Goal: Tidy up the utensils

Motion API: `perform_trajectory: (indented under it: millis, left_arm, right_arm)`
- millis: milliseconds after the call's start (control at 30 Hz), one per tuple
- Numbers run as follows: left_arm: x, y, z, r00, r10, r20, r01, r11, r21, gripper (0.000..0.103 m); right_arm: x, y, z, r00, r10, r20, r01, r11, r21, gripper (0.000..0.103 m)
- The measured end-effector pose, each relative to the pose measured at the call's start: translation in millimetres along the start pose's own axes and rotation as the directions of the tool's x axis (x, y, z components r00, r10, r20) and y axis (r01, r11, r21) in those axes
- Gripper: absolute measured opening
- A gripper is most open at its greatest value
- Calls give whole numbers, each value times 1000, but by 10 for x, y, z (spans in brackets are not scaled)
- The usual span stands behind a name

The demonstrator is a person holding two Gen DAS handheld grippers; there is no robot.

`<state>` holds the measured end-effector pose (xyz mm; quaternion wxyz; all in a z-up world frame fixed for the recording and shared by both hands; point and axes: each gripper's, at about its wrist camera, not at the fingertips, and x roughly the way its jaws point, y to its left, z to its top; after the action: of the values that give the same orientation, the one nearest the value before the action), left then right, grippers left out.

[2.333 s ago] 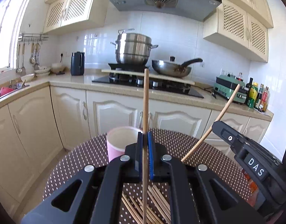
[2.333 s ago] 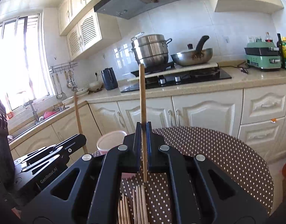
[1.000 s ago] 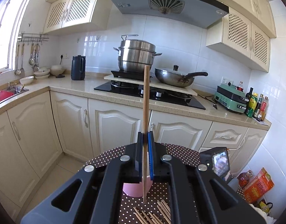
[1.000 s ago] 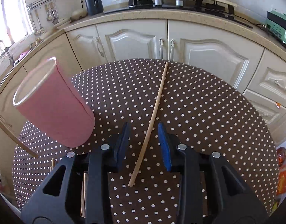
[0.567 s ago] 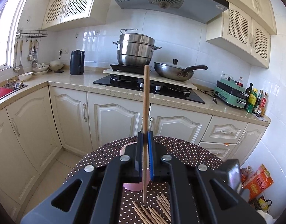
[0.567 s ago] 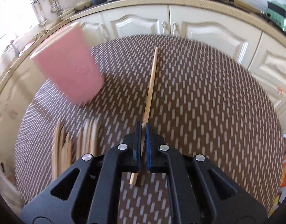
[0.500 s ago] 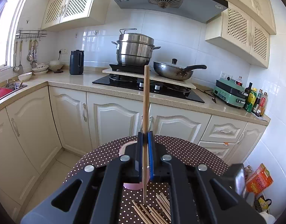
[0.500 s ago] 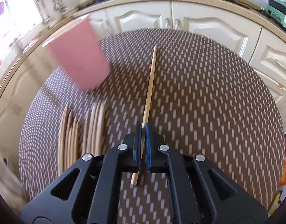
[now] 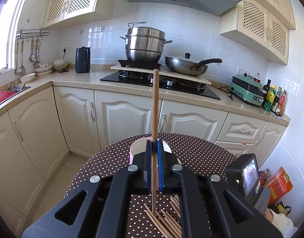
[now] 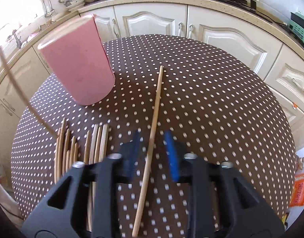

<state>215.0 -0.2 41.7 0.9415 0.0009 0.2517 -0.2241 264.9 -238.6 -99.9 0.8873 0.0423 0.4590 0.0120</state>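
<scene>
My left gripper (image 9: 154, 145) is shut on a wooden chopstick (image 9: 155, 107) and holds it upright above the dotted round table (image 9: 104, 164), just in front of the pink cup (image 9: 136, 148). My right gripper (image 10: 152, 144) is open, its jaws apart on either side of a single chopstick (image 10: 154, 115) that lies flat on the table (image 10: 211, 91). The pink cup (image 10: 78, 61) stands to the upper left. Several chopsticks (image 10: 80, 148) lie in a pile at the left, and also show under my left gripper (image 9: 167, 218).
The right gripper's body (image 9: 245, 176) and a gloved hand (image 9: 279, 221) sit at the lower right of the left wrist view. Kitchen cabinets (image 9: 124, 119) and a stove counter (image 9: 159, 79) stand behind the table. An orange packet (image 9: 279, 186) lies on the floor at the right.
My right gripper laid its chopstick on the table, shut on it about half a second ago and has now opened. The left gripper still holds its chopstick upright over the cup.
</scene>
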Motion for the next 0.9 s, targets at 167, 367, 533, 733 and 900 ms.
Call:
perform_trajectory:
  millis: [167,367,533,733,900]
  left_arm:
    - [80,50,2,1000,5,-23,-5,1000,5,6]
    - [106,50,8,1000,-12,-25,13,1000,4,6]
    - [84,26,39,1000,-16,-14,16,1000,17,6]
    - [-9,13,122,1000,-10,24,9,1000,26,6]
    - [-72,-26,228,999,-4,45,2,1000,29,6]
  right_arm:
    - [104,66,56,996,-62,67,65,997,-35,23]
    - [257,-135,262,997,-10,76,8,999,31,6]
    - [75,-284,256,988,27,151,-45,992,118,6]
    - [-420,-373,264,941,19,338,-88,978,191,6]
    - [-869,-381,327,867,45,497,-176,959,221,6]
